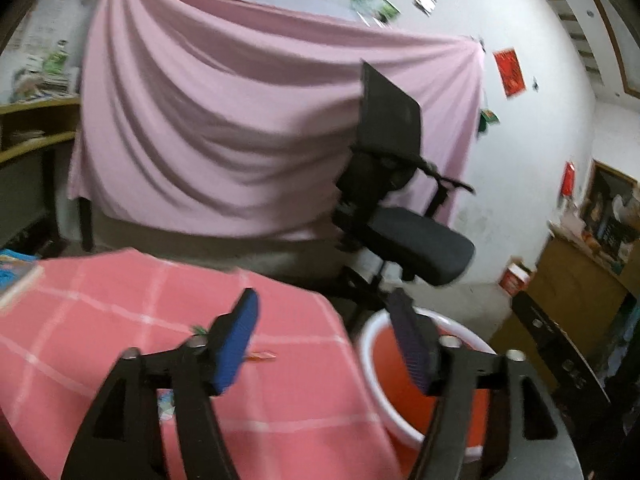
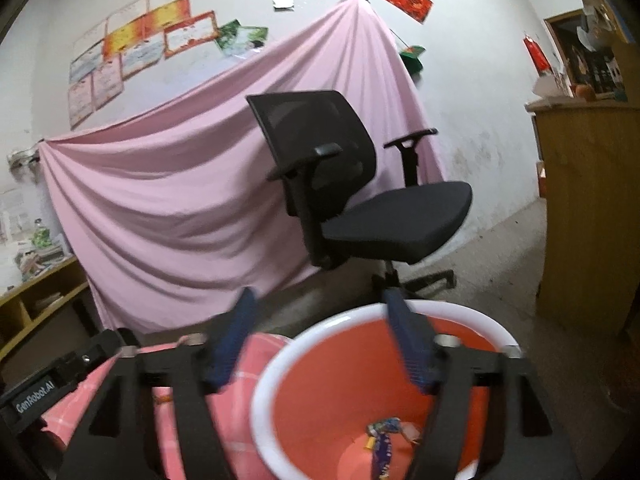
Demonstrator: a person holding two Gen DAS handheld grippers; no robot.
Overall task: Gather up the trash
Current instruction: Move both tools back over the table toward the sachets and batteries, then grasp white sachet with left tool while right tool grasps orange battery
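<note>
A pink sheet (image 2: 168, 200) hung across the back wall of a cluttered room, with a black office chair (image 2: 360, 200) standing before it and a table under a pink checked cloth (image 1: 120, 320) in the foreground. Just off the table's right edge stood an orange bin (image 2: 320, 380) with a white rim. Several wrappers (image 2: 382, 436) lay at its bottom, the largest a purple-and-blue one whose long axis ran roughly from the bin's middle toward the camera; its printed face could not be read.

The right gripper (image 2: 320, 340) hovered over the bin's mouth, jaws spread wide and empty. The left gripper (image 1: 326, 340) hung above the table's right edge, one finger over the cloth and the other over the bin, jaws likewise parted with nothing between them.

Collection looked well under way but unfinished. Some trash was already in the bin, while a thin orange scrap (image 1: 260, 356) remained on the cloth near the right edge, a small green bit (image 1: 199, 329) lay just beyond it, and another wrapper (image 1: 165, 404) showed partly hidden behind the left gripper's frame. Those pieces appeared to be what was left to gather.
</note>
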